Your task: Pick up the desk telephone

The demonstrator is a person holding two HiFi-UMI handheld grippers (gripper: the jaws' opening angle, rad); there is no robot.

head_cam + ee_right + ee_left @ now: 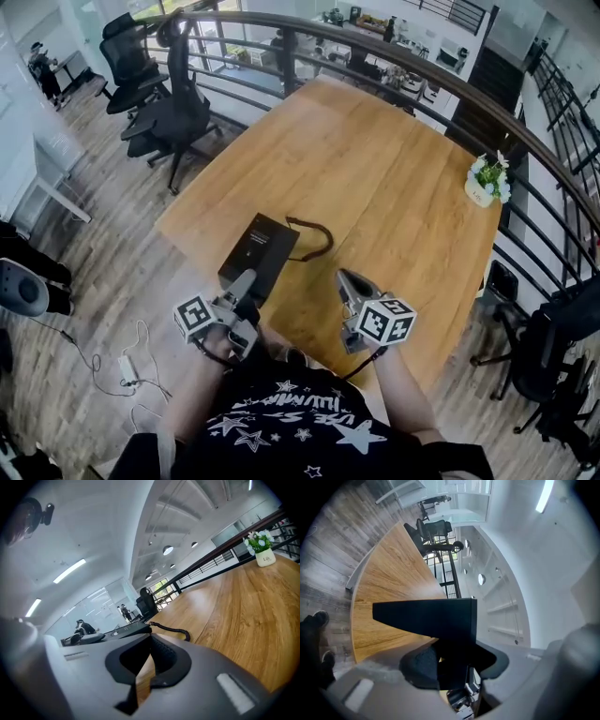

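The black desk telephone (258, 251) lies near the front left corner of the wooden table (375, 178), and its coiled cord (314, 239) curls off to its right. My left gripper (247, 287) is at the phone's near edge. In the left gripper view the phone's black body (426, 616) sits between the jaws, and the left gripper (451, 663) is shut on it. My right gripper (349, 281) hovers over the table to the right of the phone, shut with nothing in it. In the right gripper view the right gripper (149, 641) points past the phone (119, 631) and the cord (173, 630).
A small potted plant (487, 180) stands at the table's far right edge. Black office chairs (173, 112) stand on the floor to the left. A dark railing (553, 178) curves behind and to the right of the table. A power strip (127, 368) lies on the floor at the lower left.
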